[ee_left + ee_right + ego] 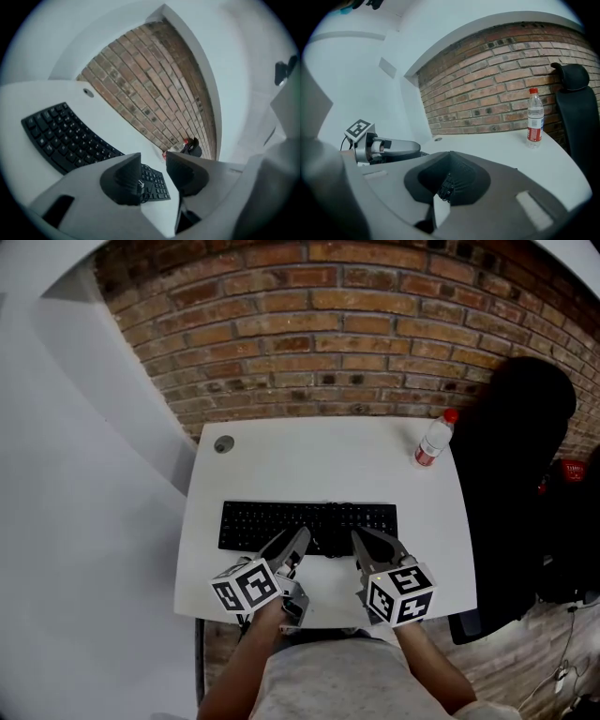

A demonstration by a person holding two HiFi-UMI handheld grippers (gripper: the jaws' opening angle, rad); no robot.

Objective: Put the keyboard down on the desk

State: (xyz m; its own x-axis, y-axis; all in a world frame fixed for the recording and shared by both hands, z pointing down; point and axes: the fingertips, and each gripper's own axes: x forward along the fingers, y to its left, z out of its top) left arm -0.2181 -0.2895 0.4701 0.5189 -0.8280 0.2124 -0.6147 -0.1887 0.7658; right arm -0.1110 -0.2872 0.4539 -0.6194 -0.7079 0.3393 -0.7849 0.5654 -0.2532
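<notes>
Keyboard [307, 526] lies crosswise on desk [309, 456] before us; our right gripper [445, 185] pinches its near edge, left gripper [153, 165] hovers half-open.

A clear water bottle [434, 440] with a red cap stands upright just beside a black office chair [511, 456], before a brick wall [328, 334].

No legible text found. Key legends on the keyboard [307, 526] are too small to read. The bottle [535, 117] bears a red label, print unreadable. The left marker cube [246, 585] and right marker cube [401, 593] show black-and-white square patterns only, no characters.
</notes>
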